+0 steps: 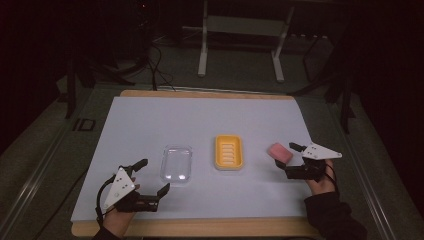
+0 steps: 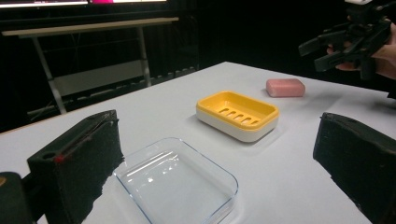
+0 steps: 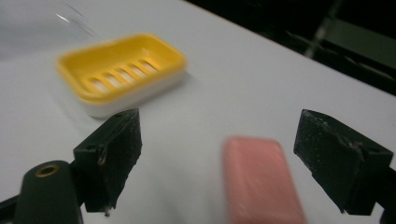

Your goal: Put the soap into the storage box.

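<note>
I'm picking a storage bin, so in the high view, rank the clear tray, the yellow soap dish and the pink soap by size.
1. clear tray
2. yellow soap dish, only slightly smaller
3. pink soap, clearly smallest

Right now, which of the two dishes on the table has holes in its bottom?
The yellow soap dish in the middle has slots in its bottom. The clear dish beside it, nearer the left gripper, is see-through with a smooth bottom.

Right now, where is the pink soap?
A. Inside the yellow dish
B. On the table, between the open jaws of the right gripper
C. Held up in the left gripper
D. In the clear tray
B: the soap lies on the table between the wide-open jaws of the right gripper, beside the empty dish.
</note>
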Demonstrator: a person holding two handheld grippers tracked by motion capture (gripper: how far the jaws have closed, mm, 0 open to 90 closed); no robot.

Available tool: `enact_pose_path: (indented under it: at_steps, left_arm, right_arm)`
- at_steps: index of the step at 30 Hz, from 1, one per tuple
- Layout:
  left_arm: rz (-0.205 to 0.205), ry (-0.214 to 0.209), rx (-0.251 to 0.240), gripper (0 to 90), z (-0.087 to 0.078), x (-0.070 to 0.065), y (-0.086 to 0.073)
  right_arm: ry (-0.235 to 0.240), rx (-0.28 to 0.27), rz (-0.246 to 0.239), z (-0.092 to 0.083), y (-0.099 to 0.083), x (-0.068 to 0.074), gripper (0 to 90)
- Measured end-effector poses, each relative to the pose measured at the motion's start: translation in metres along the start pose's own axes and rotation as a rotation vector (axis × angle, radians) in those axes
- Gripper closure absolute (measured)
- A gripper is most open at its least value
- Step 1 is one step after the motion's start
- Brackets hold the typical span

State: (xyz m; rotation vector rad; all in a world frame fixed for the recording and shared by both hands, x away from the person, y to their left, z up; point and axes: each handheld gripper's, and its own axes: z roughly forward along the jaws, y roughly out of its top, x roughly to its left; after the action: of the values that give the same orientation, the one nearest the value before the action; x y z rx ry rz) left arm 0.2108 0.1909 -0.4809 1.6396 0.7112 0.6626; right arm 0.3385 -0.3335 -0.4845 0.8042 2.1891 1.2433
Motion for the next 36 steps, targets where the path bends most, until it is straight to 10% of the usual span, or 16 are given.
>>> enact_pose_path:
  at_steps: [23,36]
  left_arm:
    - [0.003,-0.018,0.008,1.4,0.001,-0.003,0.000]
    - [0.005,-0.013,0.011,1.4,0.001,-0.004,0.000]
  right_arm:
    - [-0.342,0.338,0.243,0.003,0.006,-0.023,14.5]
    - [-0.336,0.540,0.410,0.002,0.000,-0.035,13.2]
